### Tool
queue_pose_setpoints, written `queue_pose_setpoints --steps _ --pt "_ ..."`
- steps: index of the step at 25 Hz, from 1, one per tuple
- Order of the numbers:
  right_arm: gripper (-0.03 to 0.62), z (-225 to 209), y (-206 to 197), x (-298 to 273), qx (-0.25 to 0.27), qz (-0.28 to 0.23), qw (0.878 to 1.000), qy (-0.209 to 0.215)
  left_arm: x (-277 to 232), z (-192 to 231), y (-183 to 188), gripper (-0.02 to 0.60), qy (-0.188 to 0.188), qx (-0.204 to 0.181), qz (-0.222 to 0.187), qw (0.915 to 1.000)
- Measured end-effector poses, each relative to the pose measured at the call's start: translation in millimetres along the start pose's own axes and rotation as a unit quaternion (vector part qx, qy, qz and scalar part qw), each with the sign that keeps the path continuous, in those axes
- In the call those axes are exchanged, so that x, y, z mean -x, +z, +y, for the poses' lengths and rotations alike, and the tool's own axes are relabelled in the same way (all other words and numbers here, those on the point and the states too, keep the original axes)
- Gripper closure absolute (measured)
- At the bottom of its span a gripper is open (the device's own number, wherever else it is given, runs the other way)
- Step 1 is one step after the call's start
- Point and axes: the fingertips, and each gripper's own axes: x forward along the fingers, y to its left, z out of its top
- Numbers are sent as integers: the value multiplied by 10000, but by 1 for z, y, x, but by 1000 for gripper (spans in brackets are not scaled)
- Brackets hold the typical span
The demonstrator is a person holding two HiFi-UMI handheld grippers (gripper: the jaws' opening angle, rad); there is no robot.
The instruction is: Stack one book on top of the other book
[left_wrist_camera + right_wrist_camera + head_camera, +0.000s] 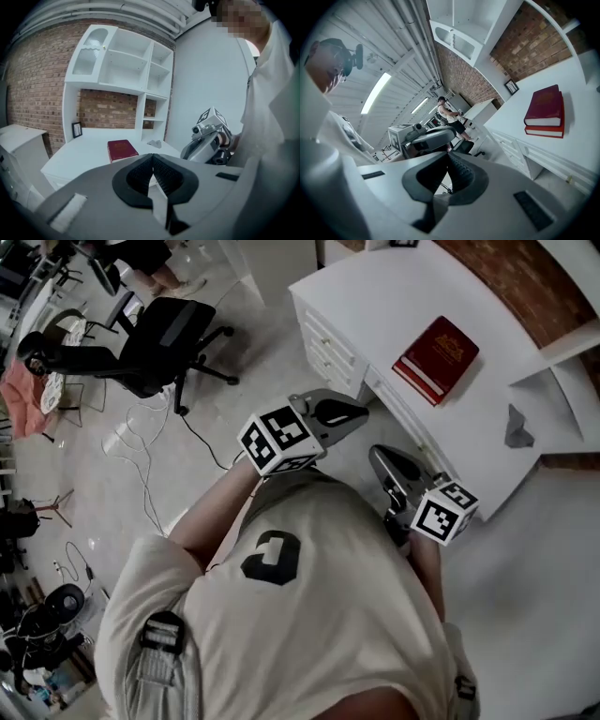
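Task state, stacking complete as judged. The upper book (544,107) lies flat on the lower book (543,130), edges nearly flush; both are red and rest about mid-desk (375,306), between the front edge with the drawers and the brick wall behind. Left gripper (361,412): jaws together, nothing between them. Right gripper (380,457): jaws likewise together and empty. Both are held off the desk's front edge, close to the person's body and well apart from the stack. A small grey object (517,427) sits near the desk's right end, clear of the books. Nothing appears left to do
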Motion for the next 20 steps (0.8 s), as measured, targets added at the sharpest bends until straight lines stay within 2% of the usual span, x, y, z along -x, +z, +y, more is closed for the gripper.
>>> queue_pose_setpoints --steps 3,6,10,14,20 --pt "591 3 2 -15 19 16 10000 23 14 17 -9 577 108 42 -6 9999" --pt "589 11 2 -32 84 39 9999 72 37 37 -25 577 251 328 -92 9991" --pt "589 25 1 -65 361 311 9989 48 72 73 -44 577 482 726 -241 9959" --pt "589 35 -1 -99 368 444 9983 20 98 99 -52 577 409 941 -403 9939" --pt "591 42 -20 -136 -12 475 9984 -311 116 118 -88 577 -11 1127 -220 9934"
